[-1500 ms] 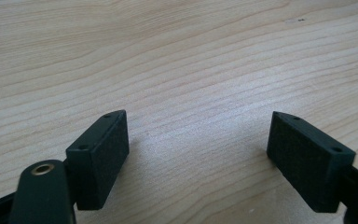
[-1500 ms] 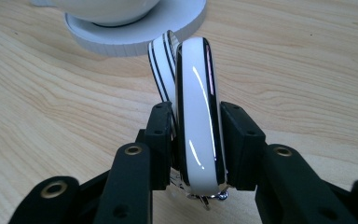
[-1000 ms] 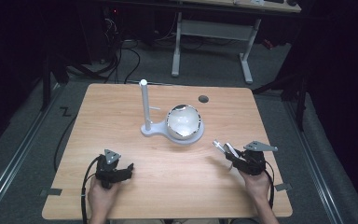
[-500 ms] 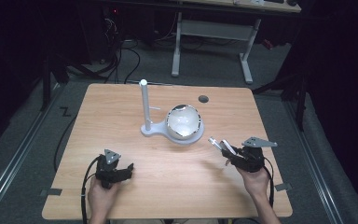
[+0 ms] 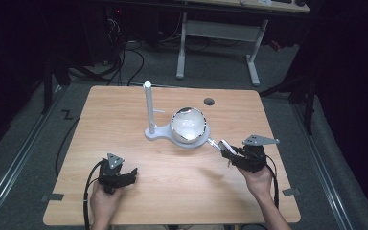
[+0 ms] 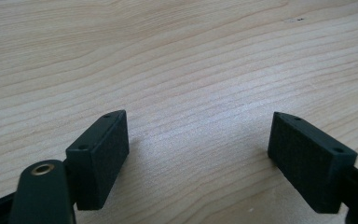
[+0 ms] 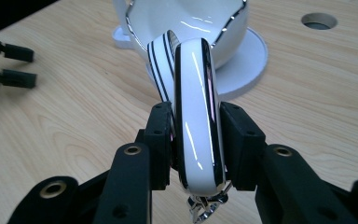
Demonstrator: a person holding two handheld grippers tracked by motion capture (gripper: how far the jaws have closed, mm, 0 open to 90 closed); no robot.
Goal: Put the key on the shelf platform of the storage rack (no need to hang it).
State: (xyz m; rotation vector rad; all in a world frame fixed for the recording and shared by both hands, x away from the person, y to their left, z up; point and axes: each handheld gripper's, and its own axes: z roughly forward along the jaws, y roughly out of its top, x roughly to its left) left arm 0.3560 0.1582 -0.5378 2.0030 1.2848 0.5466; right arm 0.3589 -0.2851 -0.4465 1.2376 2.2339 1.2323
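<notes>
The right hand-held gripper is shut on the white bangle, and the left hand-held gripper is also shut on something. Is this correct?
Not quite. The right hand-held gripper is shut on the white bangle, but the left hand-held gripper is open and holds nothing: the left gripper view shows its jaws wide apart over the bare table.

A light wooden table (image 5: pixel 124 120) with visible grain carries a white stand (image 5: pixel 163 132) near its middle — a round base with an upright post (image 5: pixel 148 103) at its left end. A white bowl (image 5: pixel 188 125) sits on the base. A round cable hole (image 5: pixel 209 101) pierces the far edge of the tabletop — right of the post.
</notes>
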